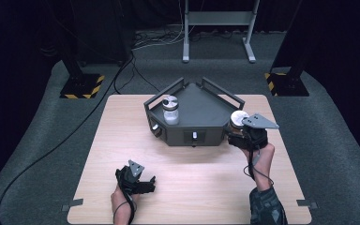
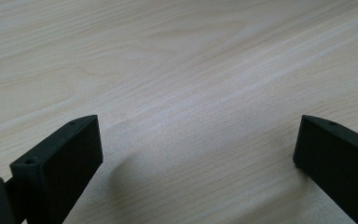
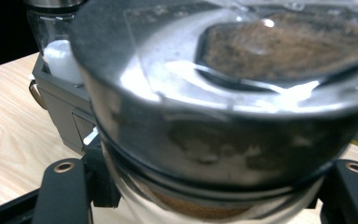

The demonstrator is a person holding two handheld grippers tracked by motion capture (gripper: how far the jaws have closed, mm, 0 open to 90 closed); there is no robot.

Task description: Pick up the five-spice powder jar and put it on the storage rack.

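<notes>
High view: at four o'clock of the grey tray [image 1: 201, 110], the right gripper [image 1: 238, 129] clamps a silver-lidded jar [image 1: 238, 119]. At seven o'clock on the table [image 1: 122, 122], the left gripper [image 1: 143, 183] rests.

Left gripper view: fingers [image 2: 63, 163] spread wide over bare wood.

Right gripper view: the shiny lid [image 3: 223, 93] looms, brown contents below.

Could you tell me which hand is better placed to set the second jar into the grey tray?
Right. The right tool is shut on the jar with brown contents beside the grey tray. The left tool rests open on the table.
</notes>
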